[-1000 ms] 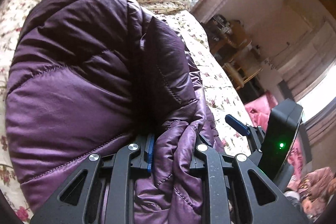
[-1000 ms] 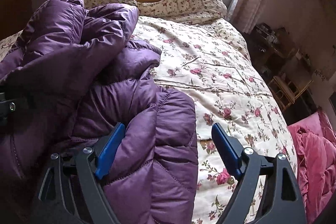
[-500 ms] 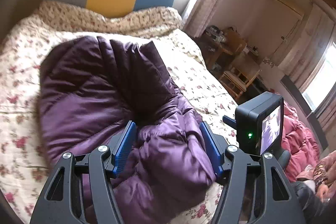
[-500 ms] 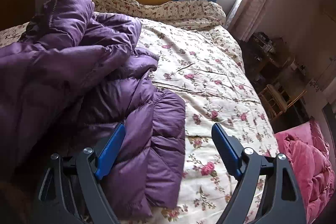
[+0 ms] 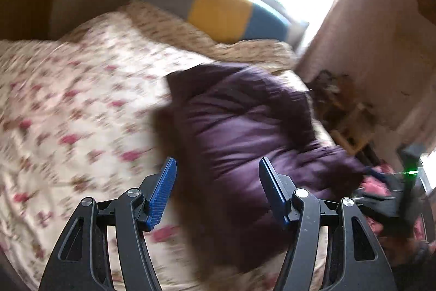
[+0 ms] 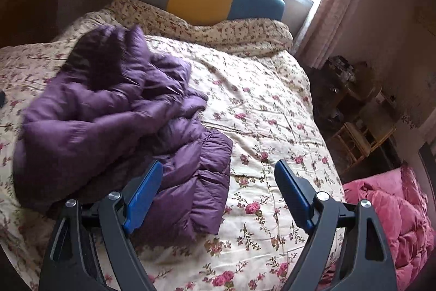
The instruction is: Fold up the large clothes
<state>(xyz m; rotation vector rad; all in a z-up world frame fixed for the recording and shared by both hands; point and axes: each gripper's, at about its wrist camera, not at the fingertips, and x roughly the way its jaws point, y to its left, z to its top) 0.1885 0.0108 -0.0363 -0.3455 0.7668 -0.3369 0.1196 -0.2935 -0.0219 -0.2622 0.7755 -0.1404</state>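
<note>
**Purple puffer jacket lying bunched on the floral bed**

The purple quilted jacket [image 6: 114,132] is lying in a loose, rumpled heap on the bed [image 6: 272,111], toward the foot end, well short of the striped headboard [image 6: 201,4]. Its shiny padded shell is showing stitched channels and deep creases; one thick roll is running across the middle of the heap, a darker, duller patch is sitting at the end nearest the headboard, and a gathered hem panel is spreading flat at the end farthest from it. In the left wrist view the jacket [image 5: 245,143] is looking darker and smeared by blur — only its puffy outline is readable there.

The right gripper [image 6: 218,187] is hovering above the bed with its jaws standing wide apart, nothing between the pads; the hem panel is lying just past its left blue pad. The left gripper [image 5: 215,187] is also showing its jaws apart and gripping nothing — the jacket's edge is lying beyond and below them, not pinched.

A pink quilt [image 6: 395,214] is lying off the side of the bed, well apart from the headboard.
</note>
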